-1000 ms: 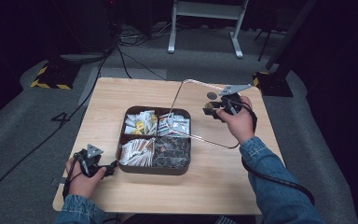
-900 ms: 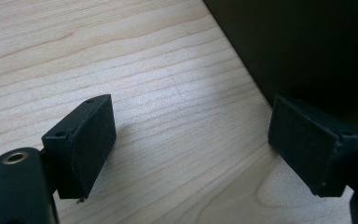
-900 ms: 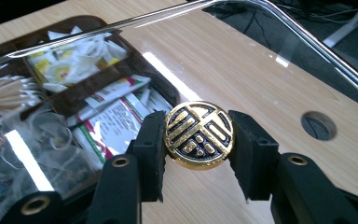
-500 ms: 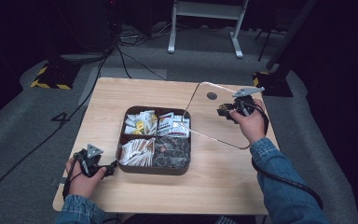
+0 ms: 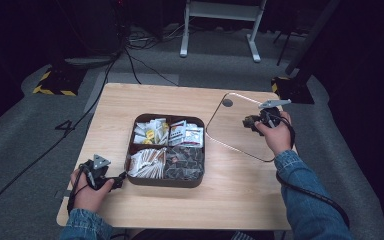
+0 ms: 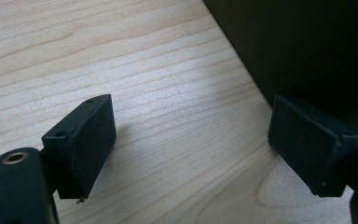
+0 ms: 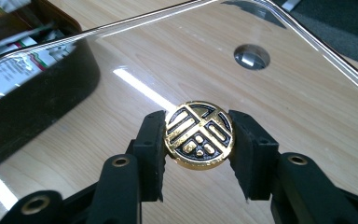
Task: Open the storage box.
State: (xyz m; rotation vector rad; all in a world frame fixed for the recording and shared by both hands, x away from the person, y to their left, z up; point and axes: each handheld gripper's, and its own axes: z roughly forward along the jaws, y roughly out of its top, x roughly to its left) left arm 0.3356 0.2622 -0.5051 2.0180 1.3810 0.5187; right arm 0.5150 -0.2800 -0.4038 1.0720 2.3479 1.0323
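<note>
Lid off, not yet set down
Right gripper [image 7: 199, 136] clamps the clear lid's gold knob [image 7: 199, 135], at three o'clock from the tray [image 5: 165, 181]; left gripper [image 6: 191, 144] gapes empty.

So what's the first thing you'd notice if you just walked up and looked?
Probably the shiny gold knob, pinched between the right hand-held gripper jaws, which carries a clear glass lid to the right of the box. Next, the dark four-part box mid-table, packed with little packets. The left hand-held gripper waits open beside the box's near left corner.
</note>
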